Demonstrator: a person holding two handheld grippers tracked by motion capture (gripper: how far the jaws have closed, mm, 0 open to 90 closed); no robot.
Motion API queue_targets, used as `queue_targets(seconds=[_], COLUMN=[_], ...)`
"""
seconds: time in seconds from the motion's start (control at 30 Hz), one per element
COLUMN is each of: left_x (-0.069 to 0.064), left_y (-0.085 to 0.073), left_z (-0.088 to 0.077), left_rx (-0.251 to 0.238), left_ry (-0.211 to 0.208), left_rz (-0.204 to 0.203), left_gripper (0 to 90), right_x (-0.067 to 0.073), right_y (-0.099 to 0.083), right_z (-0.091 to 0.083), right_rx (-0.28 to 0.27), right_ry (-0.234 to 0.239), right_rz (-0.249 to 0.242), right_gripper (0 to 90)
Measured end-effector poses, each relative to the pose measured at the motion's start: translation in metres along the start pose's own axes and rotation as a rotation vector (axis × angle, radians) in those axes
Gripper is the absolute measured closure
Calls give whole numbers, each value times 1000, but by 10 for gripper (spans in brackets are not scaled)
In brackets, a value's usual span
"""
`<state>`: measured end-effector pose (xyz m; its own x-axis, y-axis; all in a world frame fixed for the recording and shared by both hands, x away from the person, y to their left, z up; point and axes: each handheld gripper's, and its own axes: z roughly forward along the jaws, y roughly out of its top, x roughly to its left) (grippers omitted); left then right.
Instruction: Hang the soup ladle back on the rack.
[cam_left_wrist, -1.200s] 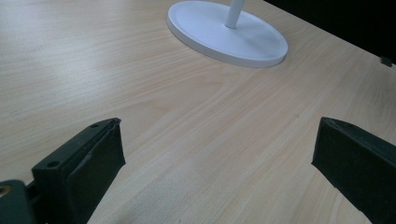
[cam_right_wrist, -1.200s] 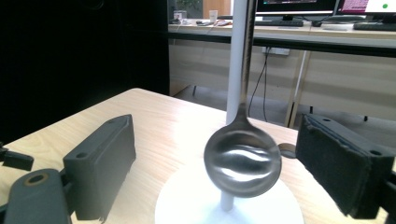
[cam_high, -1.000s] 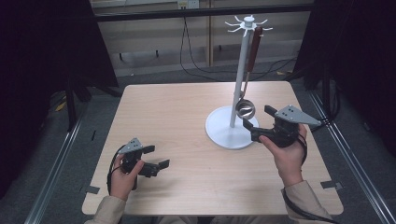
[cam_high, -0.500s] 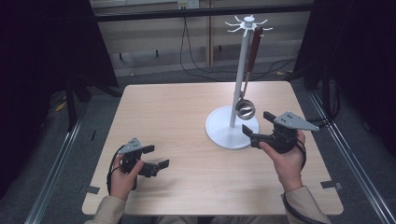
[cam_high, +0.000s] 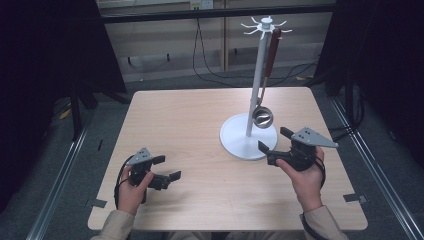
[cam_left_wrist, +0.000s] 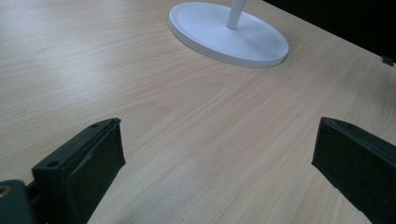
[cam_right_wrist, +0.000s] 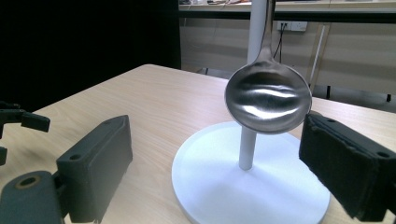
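Note:
A white rack with a round base and a tall pole stands right of the table's middle. From a hook at its top hangs a ladle with a brown handle and a steel bowl. My right gripper hovers open just right of the base, jaws pointing left toward it, nothing between them. In the right gripper view the ladle bowl hangs ahead, above the white base. My left gripper rests open near the front left of the table. The rack base lies far ahead of it.
The light wooden table has bare room across its left and middle. Dark curtains stand on both sides, and cables run along the floor behind the table. Metal rails line the floor on either side.
My right gripper has drawn back from the rack toward the table's front right edge. The left gripper has not moved.

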<state>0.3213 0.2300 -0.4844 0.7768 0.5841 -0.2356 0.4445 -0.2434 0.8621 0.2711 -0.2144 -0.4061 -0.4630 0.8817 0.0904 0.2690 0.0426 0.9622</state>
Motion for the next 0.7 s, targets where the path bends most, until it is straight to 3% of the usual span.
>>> queue_targets(seconds=[0.7], left_x=[0], left_y=[0], left_z=[0], left_rx=[1], left_ry=[2], left_rz=[4], left_gripper=[19], right_x=[-2], right_y=[-25], right_z=[-3], right_rx=[23], right_ry=[15], right_rz=[22], right_gripper=[94])
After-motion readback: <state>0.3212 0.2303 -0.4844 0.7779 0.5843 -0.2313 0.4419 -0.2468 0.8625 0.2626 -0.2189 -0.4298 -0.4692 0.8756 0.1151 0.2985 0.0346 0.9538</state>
